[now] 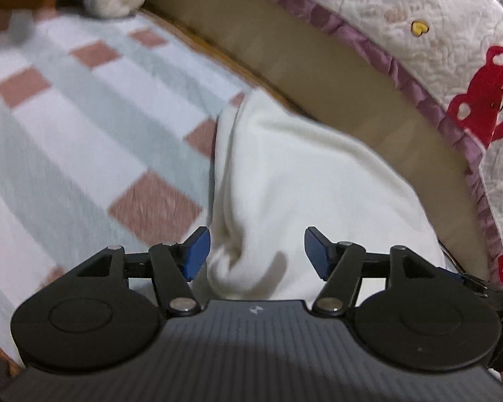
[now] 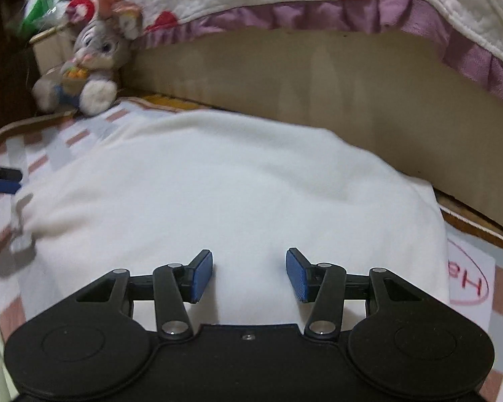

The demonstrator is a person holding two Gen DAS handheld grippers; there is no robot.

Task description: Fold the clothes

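Indoor light, moderately bright and even; white garment [image 2: 231,187] nearly washed out, soft grey shadows at its left edge, motion blur smearing the checked sheet [image 1: 84,127] beside it, fisheye bending the edges.

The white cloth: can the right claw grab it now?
Probably yes. The right claw is open just above the white cloth, and nothing lies between them.
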